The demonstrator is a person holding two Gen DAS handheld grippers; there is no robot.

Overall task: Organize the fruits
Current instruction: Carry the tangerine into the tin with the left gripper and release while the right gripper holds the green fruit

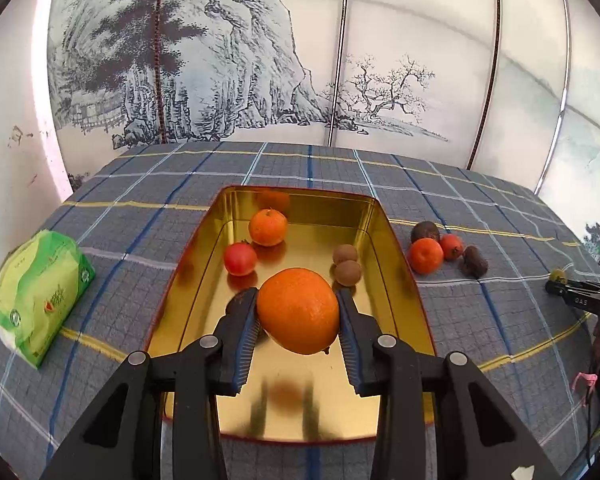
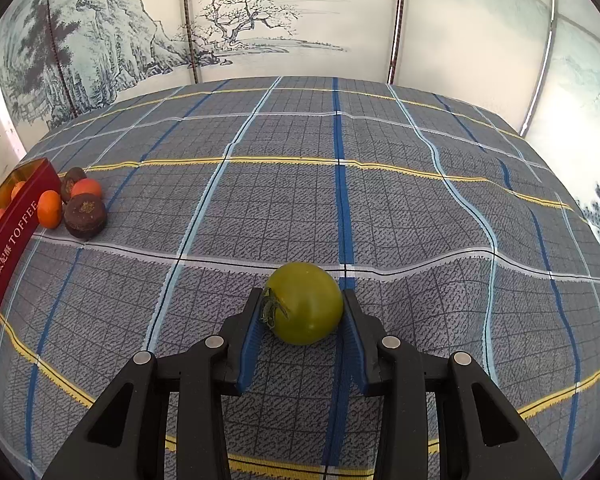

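My left gripper (image 1: 298,300) is shut on a large orange (image 1: 298,310) and holds it above the gold tin (image 1: 384,236). In the tin lie a small mandarin (image 1: 267,227), a red tomato (image 1: 240,258) and two brown longans (image 1: 346,264). My right gripper (image 2: 302,300) is shut on a green tomato (image 2: 304,302) just above the checked cloth. A group of fruits lies right of the tin: a mandarin (image 1: 425,255), a red tomato (image 1: 451,246) and dark fruits (image 1: 474,261). The same group (image 2: 85,209) shows far left in the right wrist view, beside the tin's red wall (image 2: 14,240).
A green tissue pack (image 1: 36,296) lies left of the tin. The right gripper's tip (image 1: 576,292) shows at the right edge of the left wrist view. A painted folding screen (image 1: 260,60) stands behind the table. The checked cloth (image 2: 380,208) covers the table.
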